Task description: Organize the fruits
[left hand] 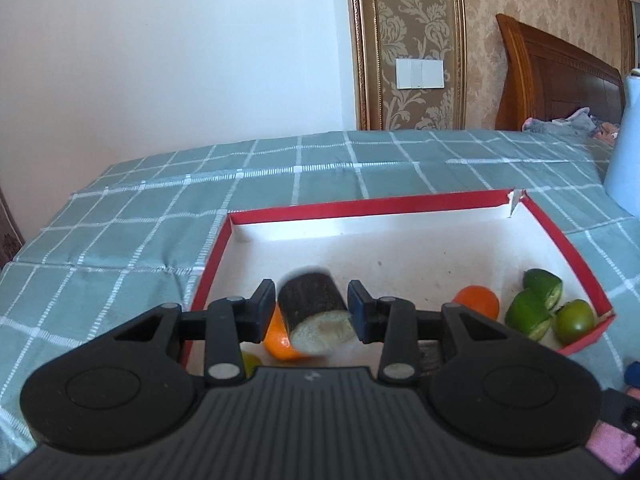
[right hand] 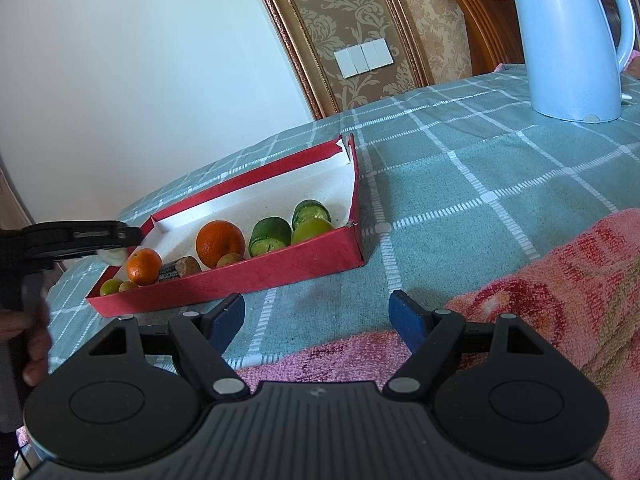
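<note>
Checked cloth covers the tabletop (left hand: 120, 216). Left view: the left gripper (left hand: 312, 308) clamps a cucumber chunk (left hand: 316, 308) by its dark skin above the red box (left hand: 360, 206); firm, light, wet-cut ends likely slippery. Right view: the right gripper (right hand: 318, 322) hangs apart over a pink towel (right hand: 560, 288), oranges (right hand: 220, 242) boxed.
</note>
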`<state>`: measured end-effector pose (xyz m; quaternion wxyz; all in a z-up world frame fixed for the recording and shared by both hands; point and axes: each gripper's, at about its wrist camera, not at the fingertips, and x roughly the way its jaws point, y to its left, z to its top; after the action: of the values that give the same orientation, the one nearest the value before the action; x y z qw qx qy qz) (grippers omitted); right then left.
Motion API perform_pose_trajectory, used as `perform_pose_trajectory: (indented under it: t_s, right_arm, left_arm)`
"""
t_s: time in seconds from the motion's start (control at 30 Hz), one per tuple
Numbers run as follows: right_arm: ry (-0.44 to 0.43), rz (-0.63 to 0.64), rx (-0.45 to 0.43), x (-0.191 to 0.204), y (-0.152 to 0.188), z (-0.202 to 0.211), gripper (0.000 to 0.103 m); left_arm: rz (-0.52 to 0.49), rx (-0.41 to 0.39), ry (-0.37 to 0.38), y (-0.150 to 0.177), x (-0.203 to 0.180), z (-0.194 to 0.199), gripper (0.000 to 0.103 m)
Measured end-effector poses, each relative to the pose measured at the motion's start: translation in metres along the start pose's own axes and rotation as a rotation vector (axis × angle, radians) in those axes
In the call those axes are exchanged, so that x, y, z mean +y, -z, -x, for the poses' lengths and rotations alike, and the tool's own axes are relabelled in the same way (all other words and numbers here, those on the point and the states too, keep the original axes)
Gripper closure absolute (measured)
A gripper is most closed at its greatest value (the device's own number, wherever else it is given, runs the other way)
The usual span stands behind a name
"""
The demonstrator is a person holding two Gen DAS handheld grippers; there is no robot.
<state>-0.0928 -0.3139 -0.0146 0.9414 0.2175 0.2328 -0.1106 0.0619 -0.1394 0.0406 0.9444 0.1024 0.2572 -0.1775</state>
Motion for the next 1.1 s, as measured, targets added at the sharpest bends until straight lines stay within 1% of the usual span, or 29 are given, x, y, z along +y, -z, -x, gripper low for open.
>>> perform_pose_trajectory:
  t_s: [0.03, 0.1, 0.13, 0.2, 0.3, 0.4, 0.6, 0.7, 0.8, 0.93, 1.1]
  right_arm:
    - [-0.001, -0.002, 0.000, 0.000, 0.000, 0.000, 0.024]
    - [-0.004, -0.005, -0.001, -0.001, 0.000, 0.000, 0.024]
    - [-0.004, -0.006, -0.001, -0.001, 0.000, 0.000, 0.024]
    - [-0.006, -0.007, -0.002, -0.001, 0.000, 0.000, 0.024]
    - [-0.007, -0.008, -0.002, -0.002, 0.000, 0.000, 0.024]
    - [-0.006, -0.008, -0.002, -0.002, 0.000, 0.000, 0.024]
    - [-0.006, -0.007, -0.002, -0.002, 0.000, 0.000, 0.024]
    - [-0.004, -0.005, -0.001, -0.002, 0.000, 0.000, 0.024]
    - [-0.001, -0.003, -0.001, -0.002, 0.000, 0.000, 0.024]
    - [0.006, 0.000, -0.002, -0.001, 0.000, 0.000, 0.024]
    - [0.013, 0.008, 0.000, 0.001, 0.000, -0.001, 0.024]
  left_arm:
    - [-0.004, 0.001, -0.009, 0.001, -0.002, -0.003, 0.052]
    - [-0.017, -0.008, -0.032, 0.003, -0.005, -0.006, 0.028]
    - [-0.022, -0.018, -0.041, 0.005, -0.007, -0.006, 0.023]
    - [-0.031, -0.035, -0.048, 0.008, -0.007, -0.004, 0.007]
    - [-0.043, -0.052, -0.045, 0.010, -0.008, 0.001, 0.000]
    - [-0.057, -0.071, -0.048, 0.011, -0.010, 0.010, 0.000]
    - [-0.098, -0.090, -0.095, 0.014, -0.014, 0.030, 0.000]
    - [-0.076, -0.103, -0.055, 0.015, -0.009, 0.040, 0.000]
    - [-0.057, -0.090, -0.027, 0.016, -0.004, 0.046, 0.000]
    - [-0.054, -0.098, -0.038, 0.017, 0.000, 0.055, 0.000]
    - [-0.009, -0.078, -0.038, 0.020, 0.014, 0.061, 0.000]
